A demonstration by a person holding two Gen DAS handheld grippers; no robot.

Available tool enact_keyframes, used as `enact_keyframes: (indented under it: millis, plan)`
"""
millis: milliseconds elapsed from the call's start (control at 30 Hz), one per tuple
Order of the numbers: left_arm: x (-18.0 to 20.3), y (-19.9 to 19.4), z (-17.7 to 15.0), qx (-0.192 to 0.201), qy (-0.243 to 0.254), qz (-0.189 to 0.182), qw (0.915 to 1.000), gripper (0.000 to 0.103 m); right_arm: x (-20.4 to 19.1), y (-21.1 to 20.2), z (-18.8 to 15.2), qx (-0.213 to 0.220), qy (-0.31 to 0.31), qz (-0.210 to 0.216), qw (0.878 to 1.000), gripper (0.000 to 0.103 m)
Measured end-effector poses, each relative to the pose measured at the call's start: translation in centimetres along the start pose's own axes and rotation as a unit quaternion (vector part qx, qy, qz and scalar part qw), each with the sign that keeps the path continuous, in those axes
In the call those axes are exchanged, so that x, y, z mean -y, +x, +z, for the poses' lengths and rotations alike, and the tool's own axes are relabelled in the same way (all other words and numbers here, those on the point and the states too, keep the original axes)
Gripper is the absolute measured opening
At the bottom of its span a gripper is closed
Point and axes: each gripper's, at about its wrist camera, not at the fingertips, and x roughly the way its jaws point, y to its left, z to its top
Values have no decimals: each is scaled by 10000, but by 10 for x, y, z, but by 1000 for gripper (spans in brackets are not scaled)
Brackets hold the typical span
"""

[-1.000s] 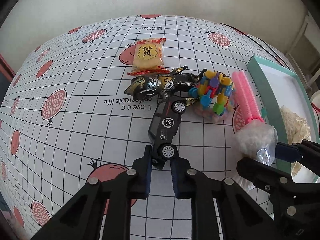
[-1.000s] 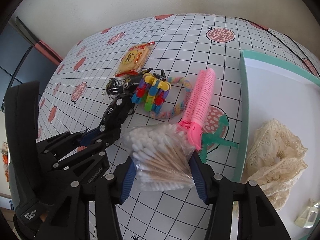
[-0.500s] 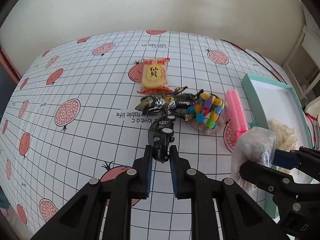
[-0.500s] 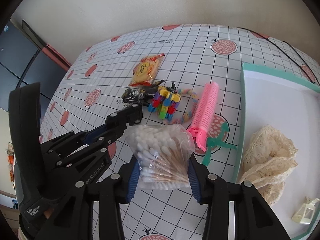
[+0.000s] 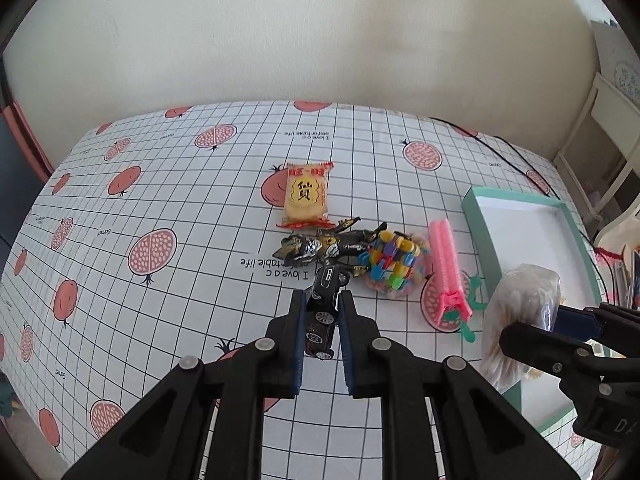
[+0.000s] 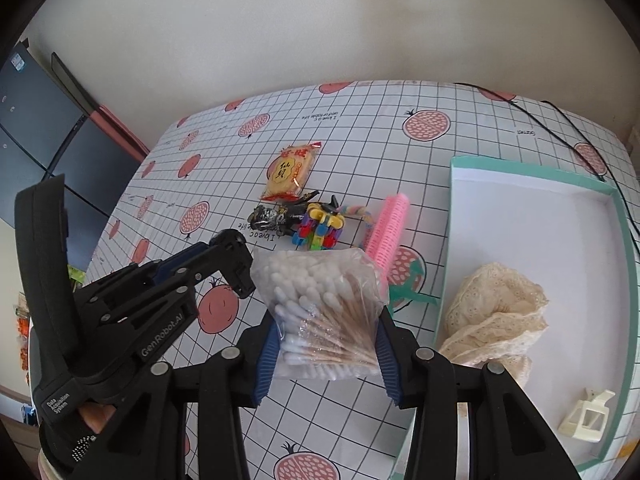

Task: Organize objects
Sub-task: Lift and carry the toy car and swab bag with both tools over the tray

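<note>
The left gripper [image 5: 323,320] has its jaws pinched on a black toy car [image 5: 323,312], which is held nose-forward between the blue pads, just on the near side of the heap of things on the pomegranate-print tablecloth [image 5: 180,208]; whether its wheels touch the cloth is hard to tell from this angle. The right gripper [image 6: 326,344] has its jaws clamped on a clear bag of cotton swabs [image 6: 320,312], carried just left of the teal-rimmed box [image 6: 448,240]. Inside that box, toward its near end, lie a crumpled piece of cream lace [image 6: 496,316] and a small cream clip [image 6: 586,420]. Just left of the box, a pink hair roller [image 6: 390,232] lies across a pomegranate print, with a green comb-like piece [image 6: 416,298] at its near end. Further left of the box sit a block of coloured plastic links [image 6: 320,226], a black-and-gold toy figure [image 6: 276,214] touching it, and, beyond them, a yellow snack packet [image 6: 290,170].
</note>
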Motion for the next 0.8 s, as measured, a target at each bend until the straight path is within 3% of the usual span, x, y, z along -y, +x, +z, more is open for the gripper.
enact_keyframes:
  millis: [200, 400, 800]
  plan:
    - [19, -23, 12, 411, 82, -107, 9991, 16, 29, -21, 3, 249, 263, -152, 9992, 46]
    - [61, -42, 24, 753, 298, -495, 9955, 16, 78, -50, -3, 506, 696, -400, 9955, 46]
    - [171, -44, 22, 747, 863, -1415, 9833, 16, 177, -100, -30, 904, 1705, -907, 9770, 46]
